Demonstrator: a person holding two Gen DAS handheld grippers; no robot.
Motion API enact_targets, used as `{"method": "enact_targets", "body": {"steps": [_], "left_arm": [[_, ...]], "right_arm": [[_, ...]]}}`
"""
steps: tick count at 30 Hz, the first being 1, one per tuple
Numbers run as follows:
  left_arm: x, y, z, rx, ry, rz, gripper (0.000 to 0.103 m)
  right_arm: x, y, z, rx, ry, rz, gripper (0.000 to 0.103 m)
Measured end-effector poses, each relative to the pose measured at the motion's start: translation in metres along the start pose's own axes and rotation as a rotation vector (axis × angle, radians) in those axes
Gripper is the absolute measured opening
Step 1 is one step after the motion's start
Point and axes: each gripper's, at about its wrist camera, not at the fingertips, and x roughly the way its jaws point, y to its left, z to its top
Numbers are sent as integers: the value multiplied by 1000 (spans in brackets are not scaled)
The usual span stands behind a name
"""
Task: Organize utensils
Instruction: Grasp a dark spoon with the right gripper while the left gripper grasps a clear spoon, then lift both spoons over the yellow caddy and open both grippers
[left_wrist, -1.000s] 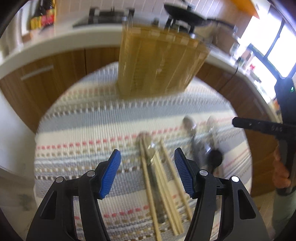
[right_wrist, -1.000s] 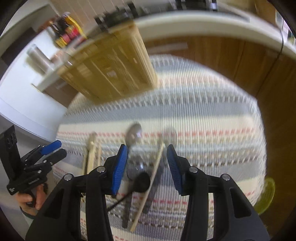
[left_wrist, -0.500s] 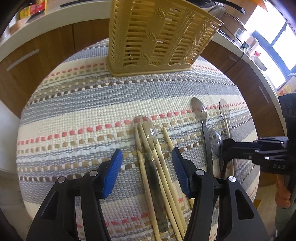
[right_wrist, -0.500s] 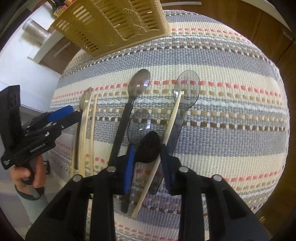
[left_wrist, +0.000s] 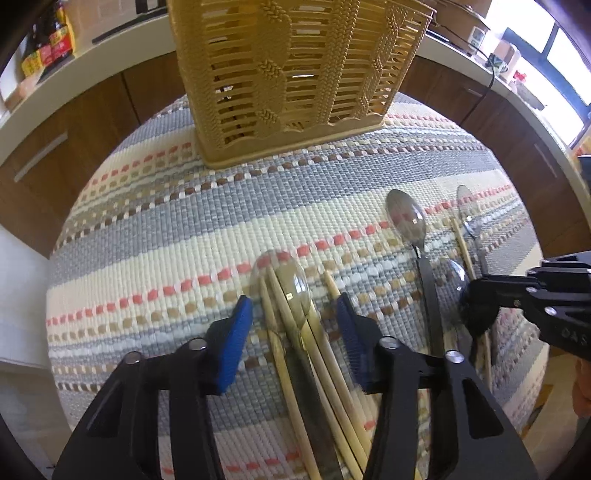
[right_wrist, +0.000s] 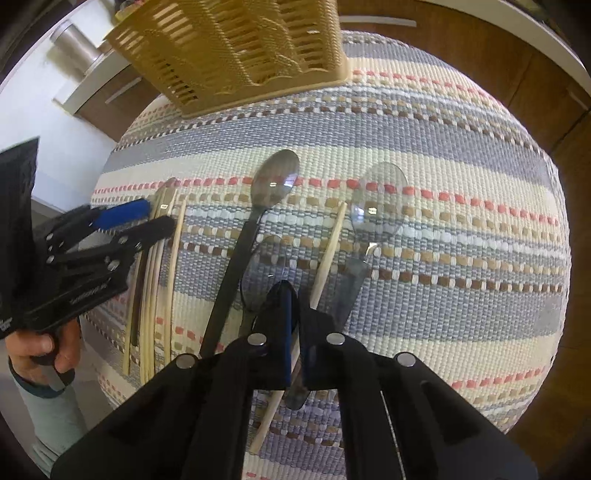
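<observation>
Utensils (right_wrist: 275, 177) flat on the striped woven mat (left_wrist: 147, 240), near the tan slatted plastic basket (left_wrist: 295, 74), none stowed yet. Over the last second: right gripper (right_wrist: 291, 317) jaws pinched from wide to clamped on the smoky translucent plastic spoon (right_wrist: 264, 266); left gripper (left_wrist: 293, 306) lowered, jaws wide, astride the pale bamboo chopsticks (left_wrist: 325, 354). Probably ready for a first lift toward the basket.

tan slatted basket (left_wrist: 295, 74), grey-cream-coral striped woven mat (left_wrist: 147, 258), blue gripper pads (left_wrist: 232, 343)
</observation>
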Motion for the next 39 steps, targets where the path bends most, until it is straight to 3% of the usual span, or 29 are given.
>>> {"method": "enact_targets", "body": {"steps": [2,5,13,22,29,35,39], "left_arm": [[3,-5,3,19,0,40,30],[0,-4,2,12,-18,39,29],[-35,32,-9,-137,-167,-168,29],[-95,43,-21,-157,-393,-228,29],[-170,36,-13,-121,-630,-155,29],[-230,30,14,-125,-841,-81,29],[-244,24,46,-130,-935,13,29]], "right_arm": [[-7,-2,-1,-17,-13,1,2],[-14,5,0,-41,-37,-5,2],[-33,2,-2,-81,-96,-13,2],[-66,4,-9,-126,-207,16,2],[-124,14,0,-164,-379,4,2],[-183,18,27,-158,-578,-55,2],[-217,12,50,-120,-706,-107,2]]}}
